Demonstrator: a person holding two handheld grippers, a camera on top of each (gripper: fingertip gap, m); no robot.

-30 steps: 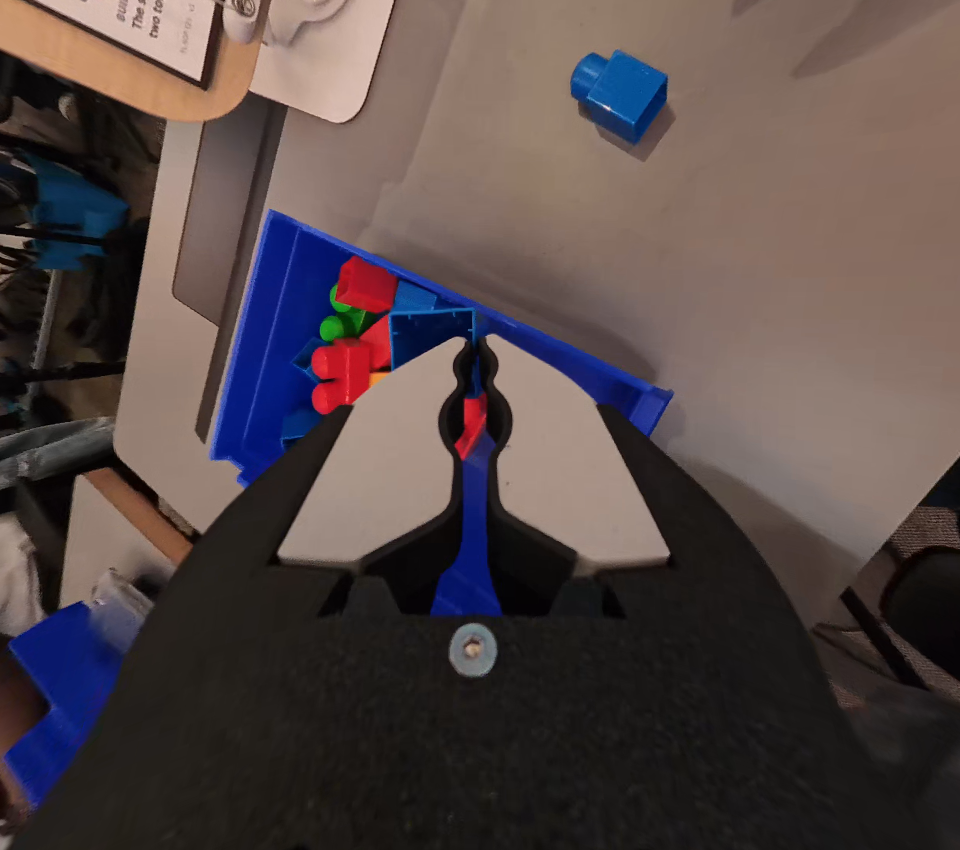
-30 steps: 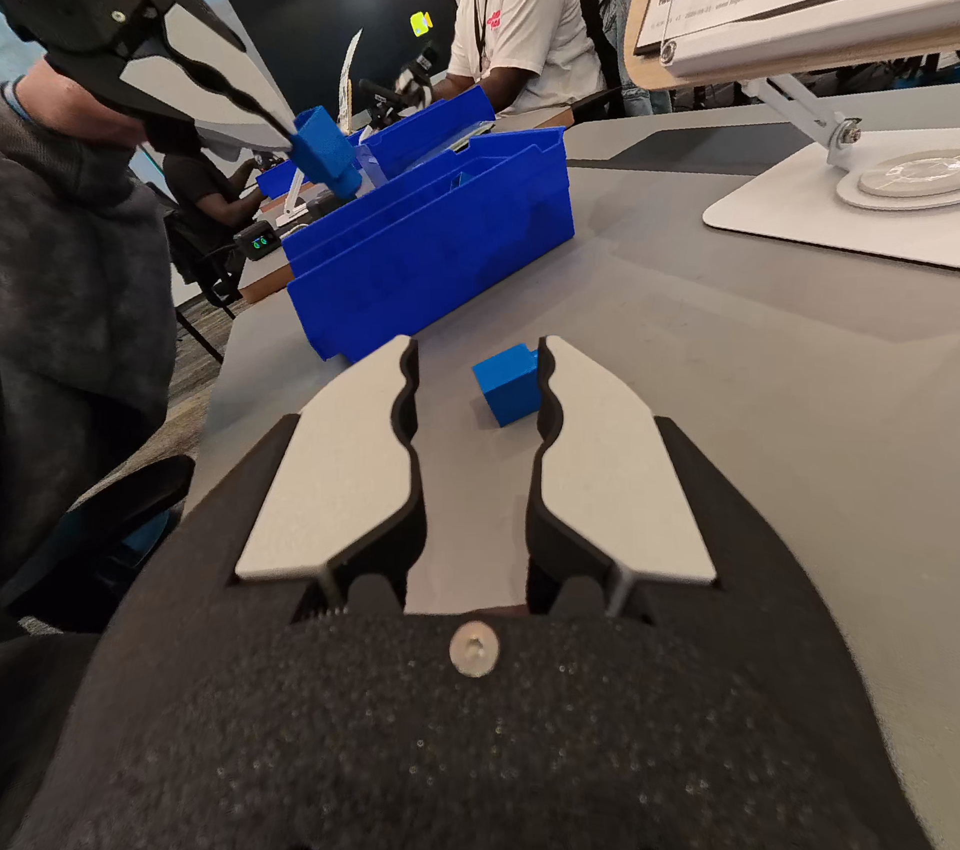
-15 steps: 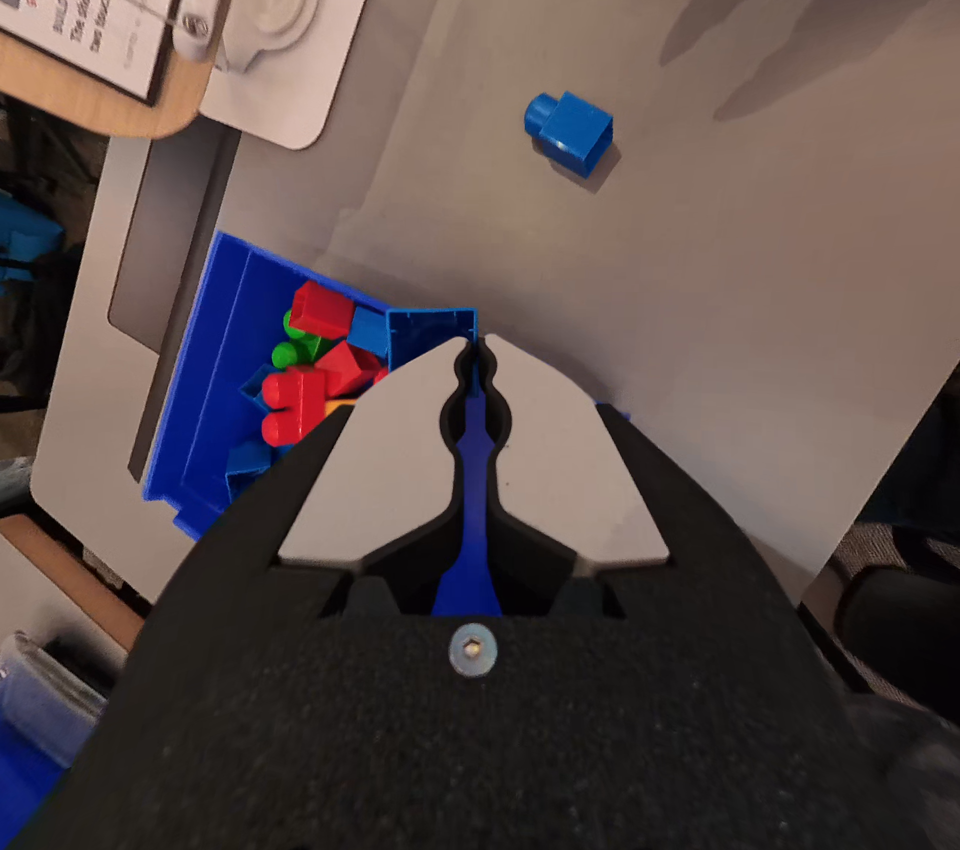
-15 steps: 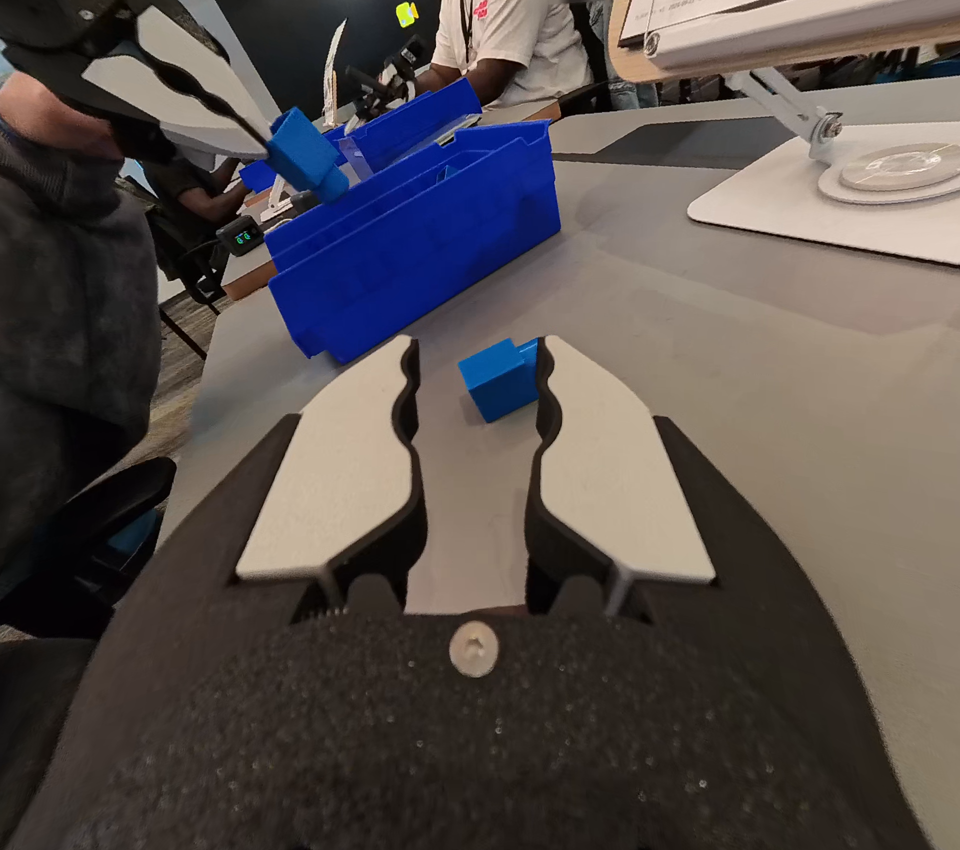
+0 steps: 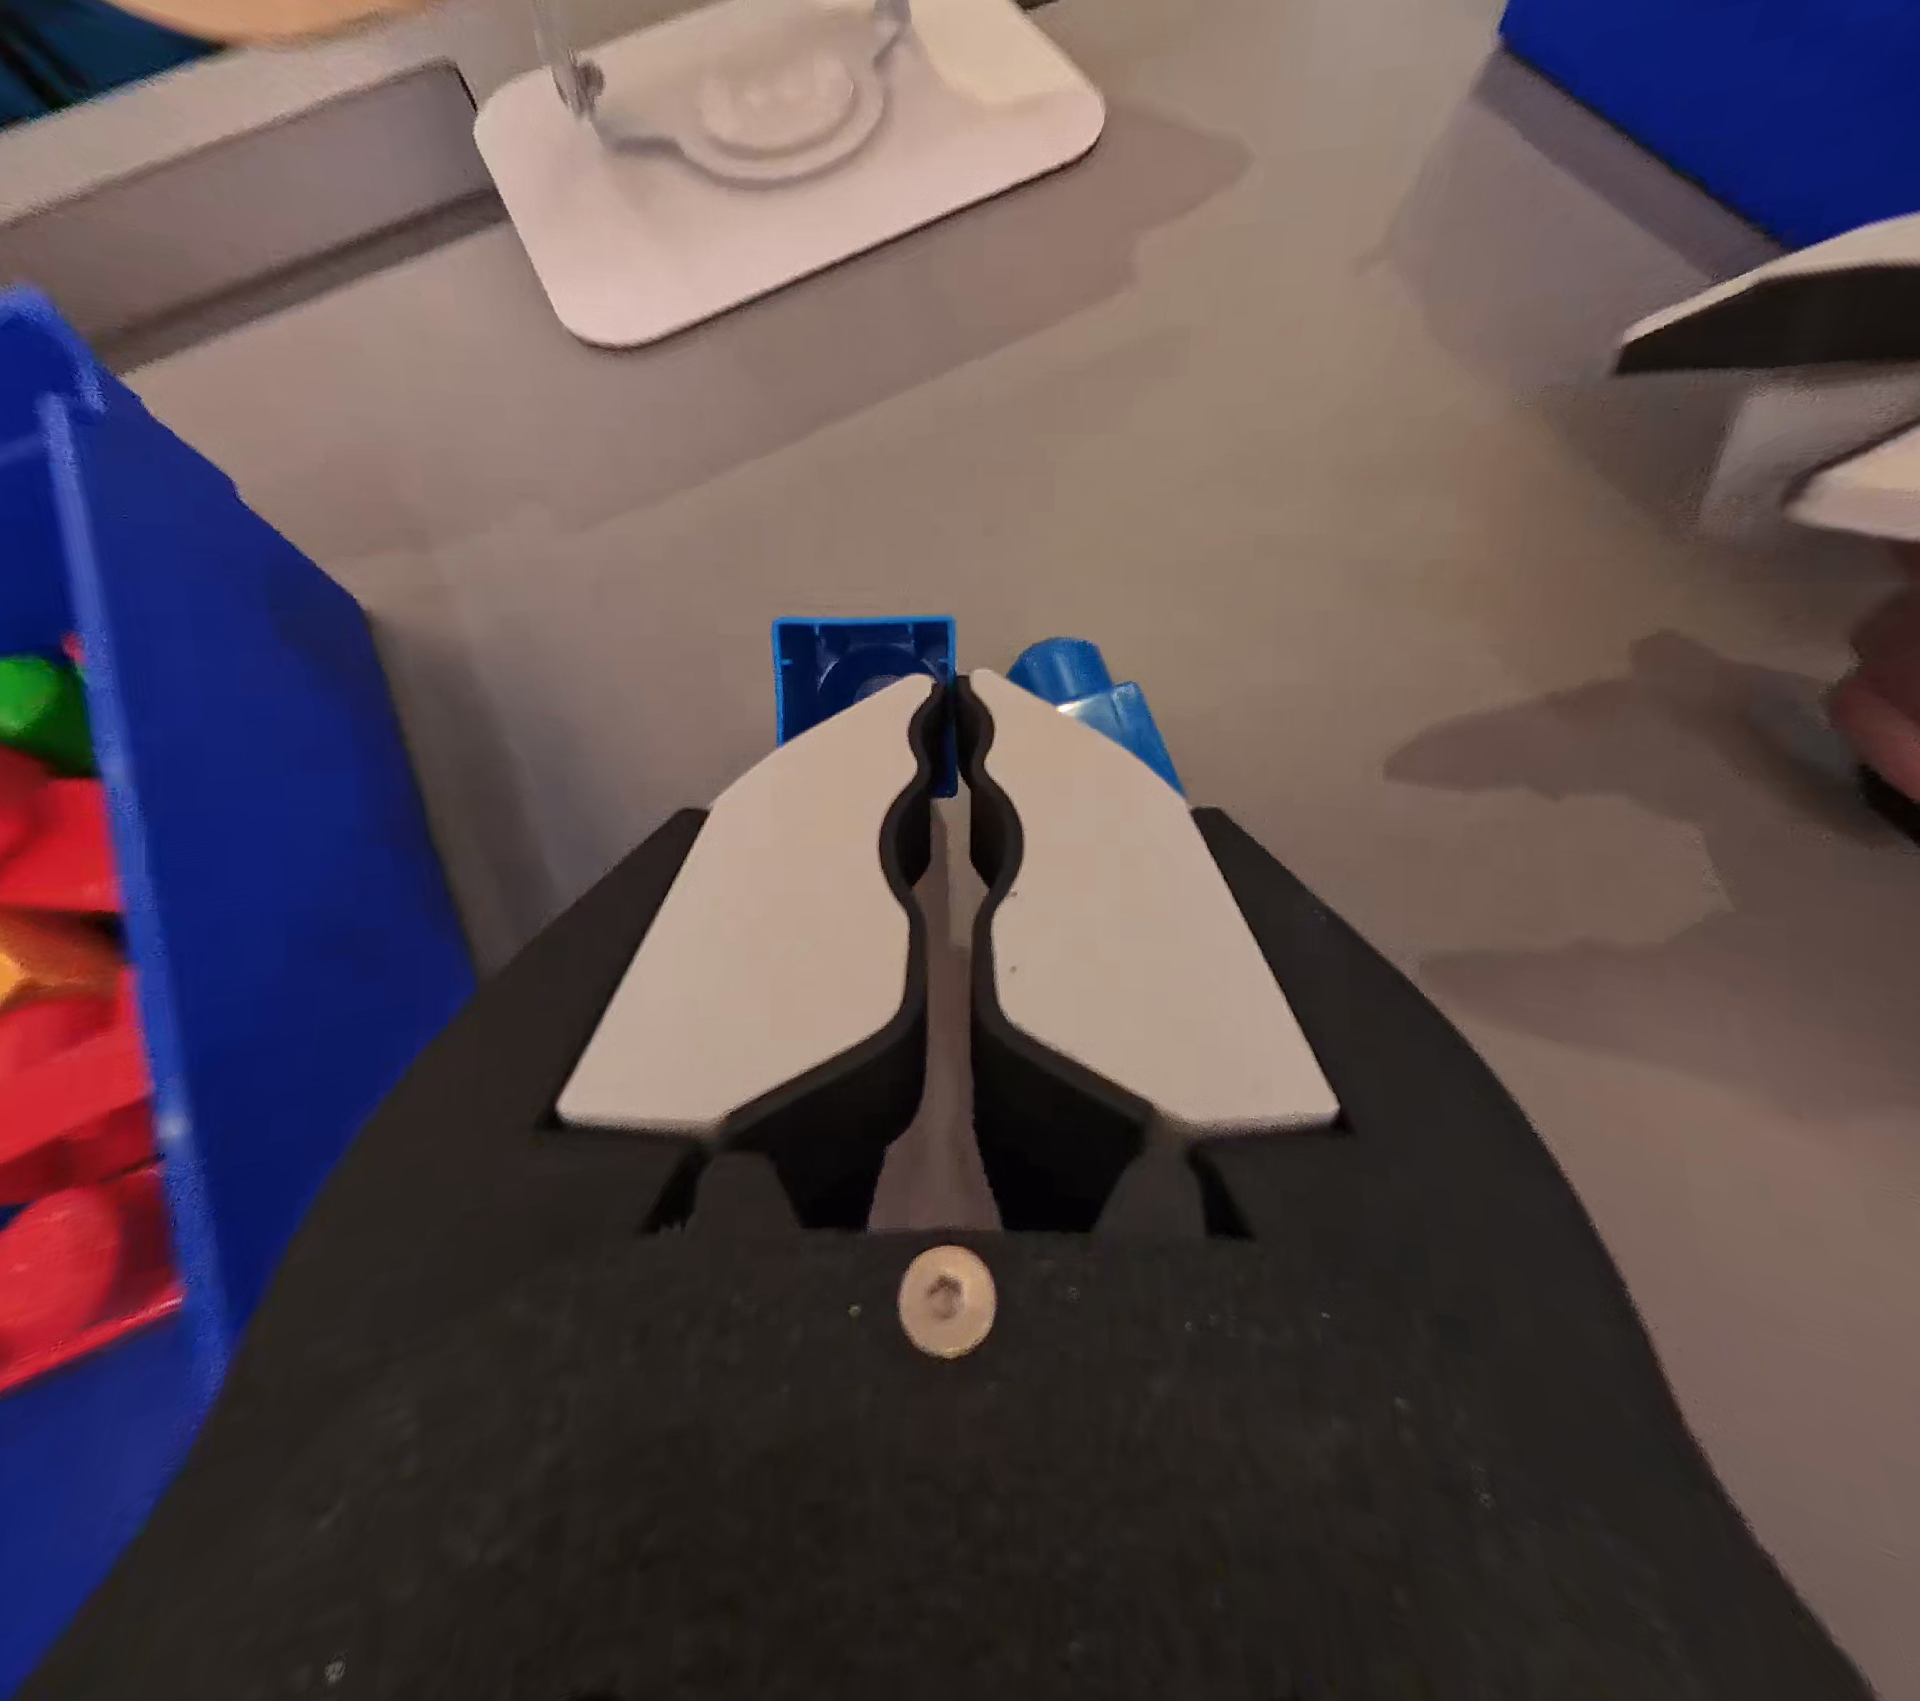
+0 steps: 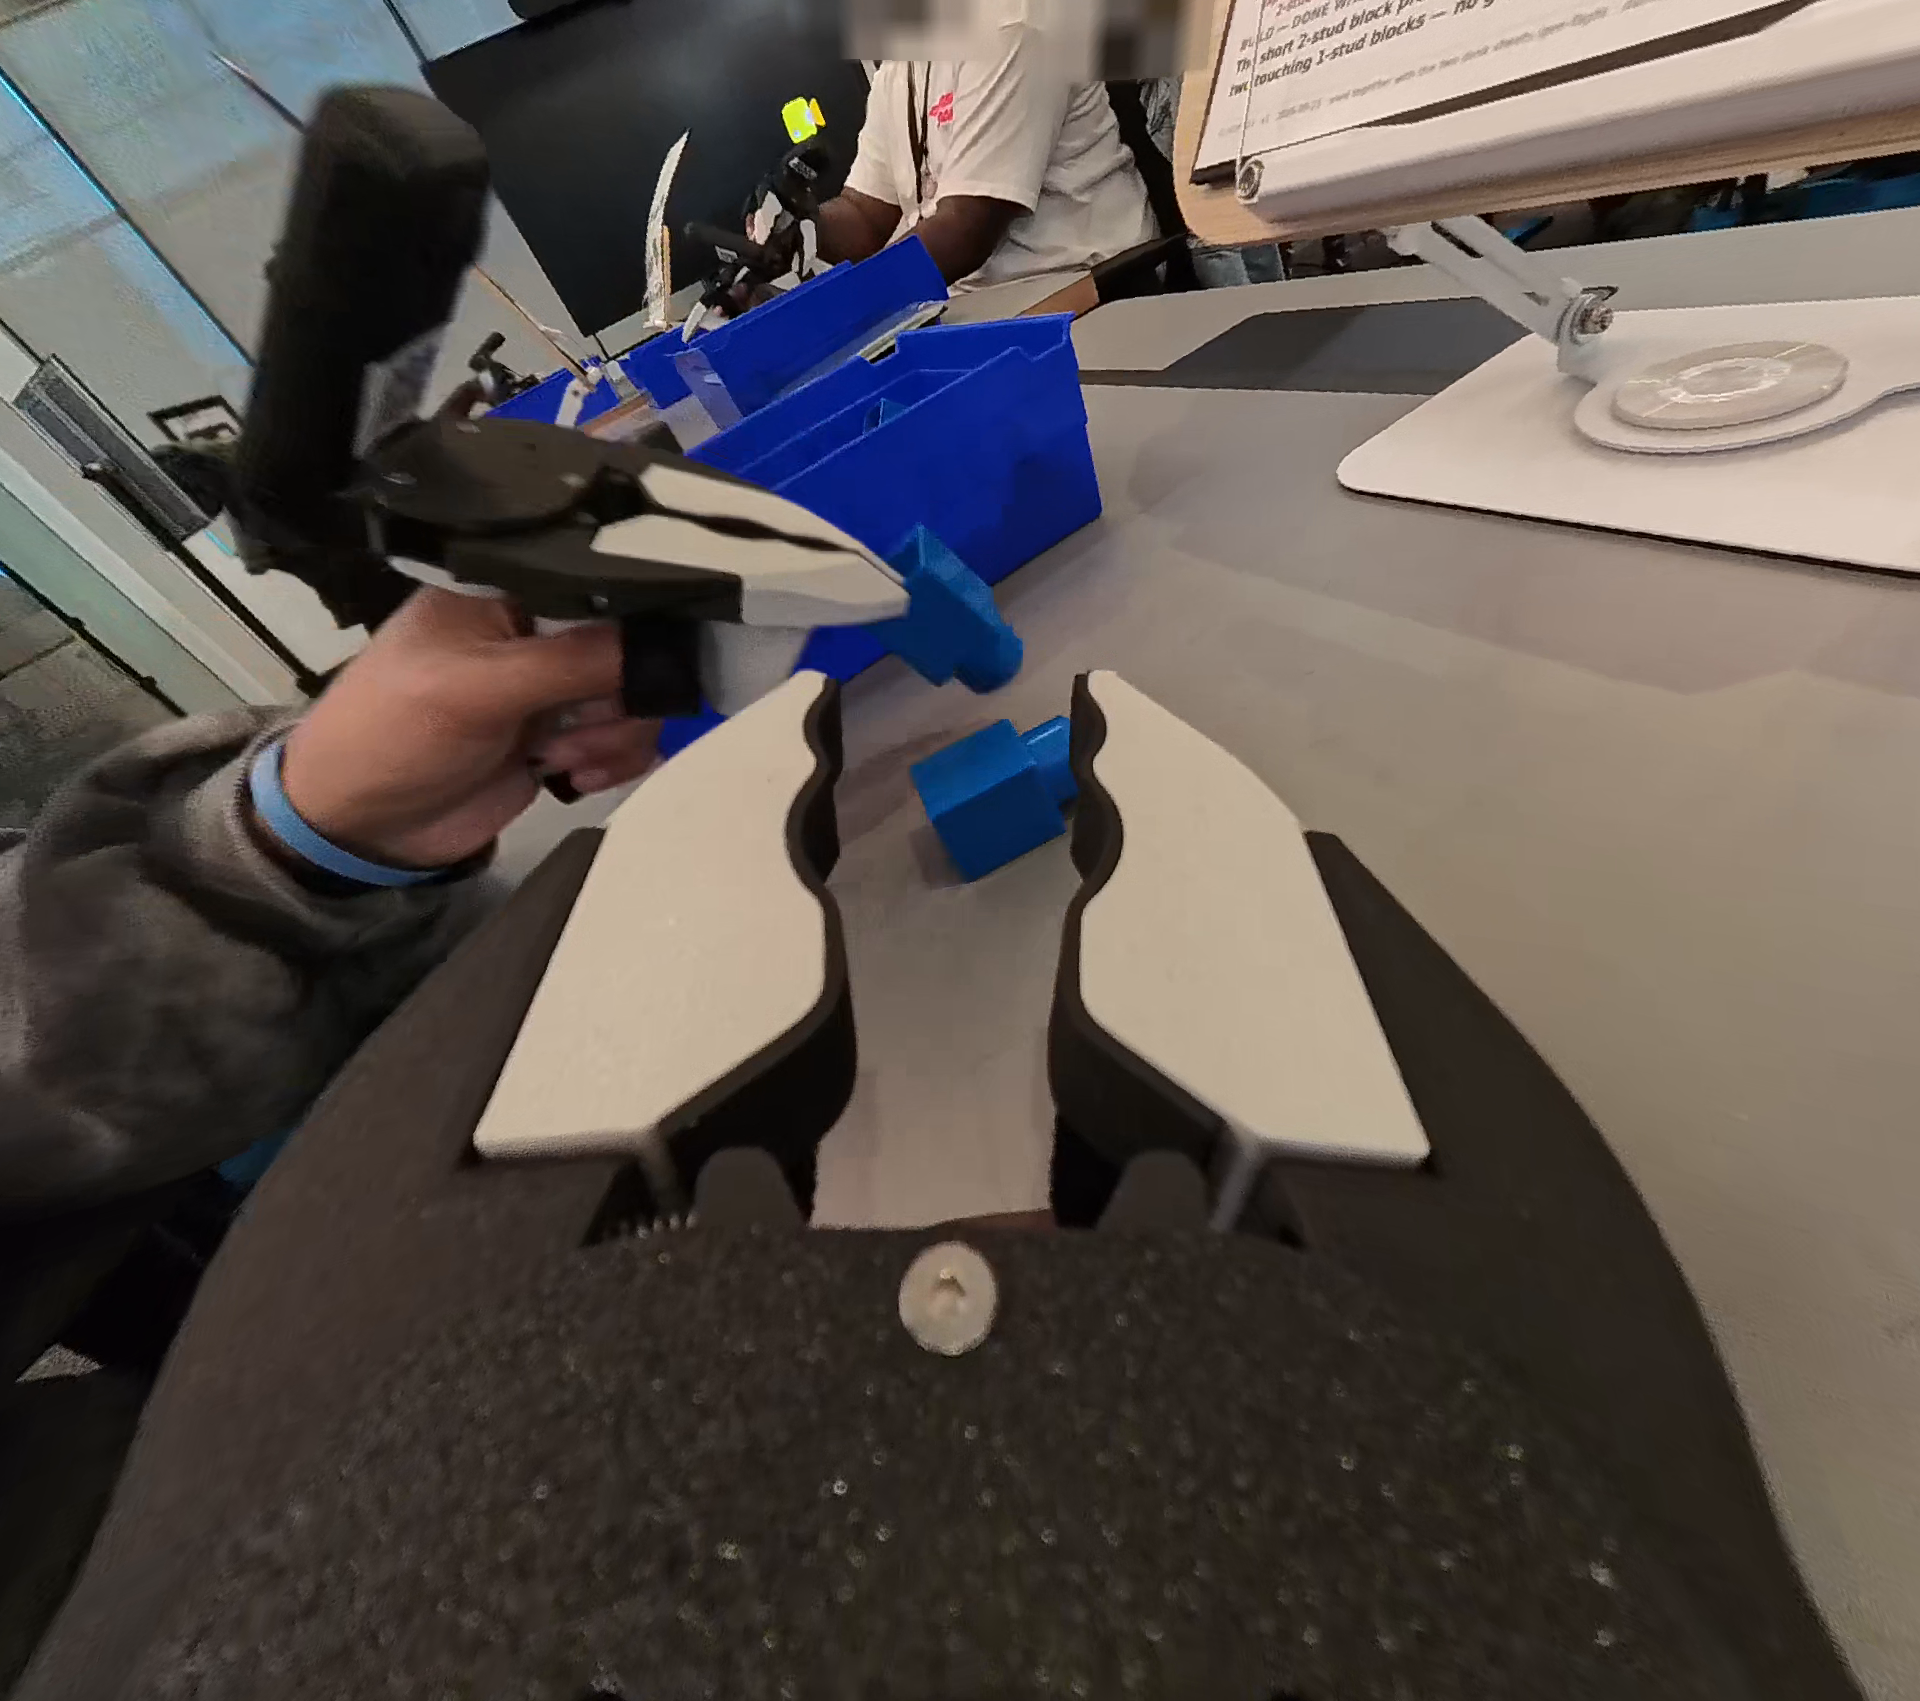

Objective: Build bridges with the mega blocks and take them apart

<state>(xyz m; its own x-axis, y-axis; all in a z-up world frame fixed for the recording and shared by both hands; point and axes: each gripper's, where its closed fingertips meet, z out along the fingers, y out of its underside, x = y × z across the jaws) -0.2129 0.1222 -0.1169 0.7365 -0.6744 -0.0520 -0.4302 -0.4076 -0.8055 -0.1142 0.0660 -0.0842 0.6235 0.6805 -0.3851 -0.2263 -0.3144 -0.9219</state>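
Blue bin [image 5: 260,820] at 9 o'clock in the left wrist view, red and green blocks inside. Left gripper [image 5: 951,690]: fingers pinched together on one thin wall of the held blue block [image 5: 862,675], hollow underside facing the camera. In the right wrist view it hangs at 11 o'clock, stud pointing down-right, above the table [image 6: 1455,768].

Loose blue block [image 6: 992,794] lies on its side on the table, just right of the held one. Right gripper [image 6: 951,721]: fingers apart, straddling it, right finger at the stud.

Risks, judged:
- Thin-wall pinch is shallow; the held block could pivot or drop when pressed.
- Closing on the round stud may roll or squirt the loose block out.
- The two grippers are near; a collision is possible.
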